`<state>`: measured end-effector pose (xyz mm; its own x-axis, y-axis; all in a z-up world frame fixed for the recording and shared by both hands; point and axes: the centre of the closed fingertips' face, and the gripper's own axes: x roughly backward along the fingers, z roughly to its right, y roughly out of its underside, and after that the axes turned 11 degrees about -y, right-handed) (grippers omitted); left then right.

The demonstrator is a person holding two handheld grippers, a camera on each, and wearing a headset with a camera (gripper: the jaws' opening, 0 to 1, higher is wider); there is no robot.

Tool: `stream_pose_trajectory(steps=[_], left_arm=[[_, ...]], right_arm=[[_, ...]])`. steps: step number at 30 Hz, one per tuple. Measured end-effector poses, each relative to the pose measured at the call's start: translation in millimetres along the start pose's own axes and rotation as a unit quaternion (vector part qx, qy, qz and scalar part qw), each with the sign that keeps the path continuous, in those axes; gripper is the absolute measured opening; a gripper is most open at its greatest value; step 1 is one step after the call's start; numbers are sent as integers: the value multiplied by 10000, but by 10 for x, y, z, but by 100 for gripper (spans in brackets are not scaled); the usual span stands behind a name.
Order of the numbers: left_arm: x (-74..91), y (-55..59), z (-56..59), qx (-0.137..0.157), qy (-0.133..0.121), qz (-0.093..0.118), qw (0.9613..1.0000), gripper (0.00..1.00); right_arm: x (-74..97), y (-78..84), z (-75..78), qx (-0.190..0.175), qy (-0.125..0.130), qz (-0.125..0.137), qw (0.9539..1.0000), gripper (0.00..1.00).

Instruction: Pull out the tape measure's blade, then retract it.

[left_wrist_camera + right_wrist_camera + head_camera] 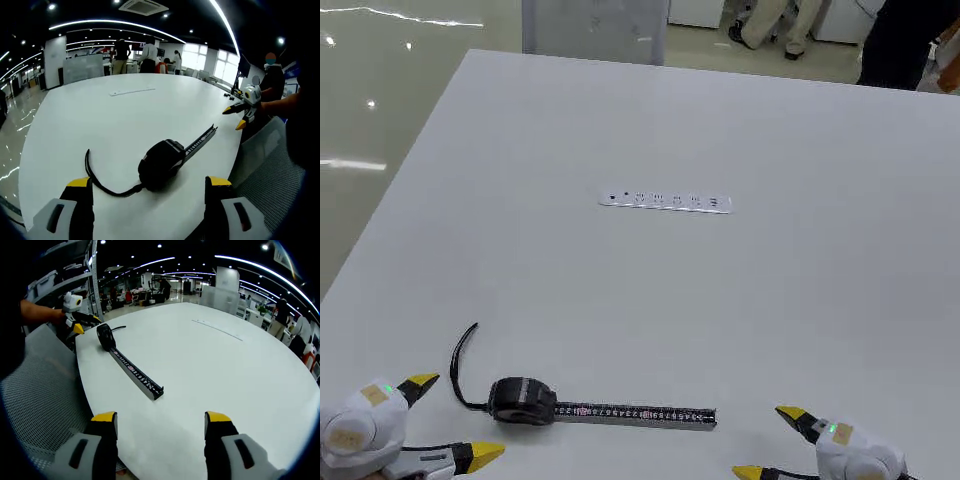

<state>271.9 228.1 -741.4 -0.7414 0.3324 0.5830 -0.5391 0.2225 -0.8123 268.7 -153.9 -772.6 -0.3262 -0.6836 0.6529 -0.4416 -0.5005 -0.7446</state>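
1. A wide white bench (740,130) stands in a bright open hall with a glossy floor and strip lights overhead. People stand beyond its far edge.
2. A white power strip (665,201) lies flat near the middle of the bench, well apart from everything else.
3. The tape measure (523,400), a black case, lies on the bench close to the near edge, between the 2 grippers.
4. Its blade (638,413) is drawn partway out and lies flat on the bench. It runs from the case toward the right gripper's side, and its tip rests free.
5. The blade carries a row of printed numerals and tick marks, a few of them red, too small to read. Any marking on the case is too small to tell.
6. A black strap (458,362) curls from the back of the case toward the left gripper.
7. The left gripper (453,418) sits low at the near-left corner and points at the case. Its yellow-tipped jaws are spread wide and grasp nothing, and the case lies just ahead of them, apart.
8. The right gripper (770,442) sits low at the near right, angled toward the blade's tip. Its jaws are also spread and empty, near the tip but not touching it.
9. In the right gripper view, a forearm (40,312) reaches in from the left and holds the left gripper level at the bench's edge.
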Motion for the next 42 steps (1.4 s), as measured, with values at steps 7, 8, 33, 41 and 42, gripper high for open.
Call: stream_pose_trajectory(steps=[7, 8, 33, 41, 42], left_arm=[[83, 64, -17, 31, -97, 120, 9999, 92], [91, 62, -25, 61, -107, 149, 9998, 94], [204, 59, -77, 153, -263, 202, 9993, 100], [207, 85, -85, 158, -239, 187, 9994, 100], [203, 89, -85, 165, -238, 186, 9994, 100]], right_arm=[[115, 55, -31, -30, 200, 46, 9998, 80], [129, 58, -36, -60, 206, 66, 9997, 82], [417, 145, -12, -183, 337, 245, 9990, 100], [435, 140, -13, -151, 330, 236, 9991, 100], [433, 134, -19, -140, 326, 227, 9991, 100]])
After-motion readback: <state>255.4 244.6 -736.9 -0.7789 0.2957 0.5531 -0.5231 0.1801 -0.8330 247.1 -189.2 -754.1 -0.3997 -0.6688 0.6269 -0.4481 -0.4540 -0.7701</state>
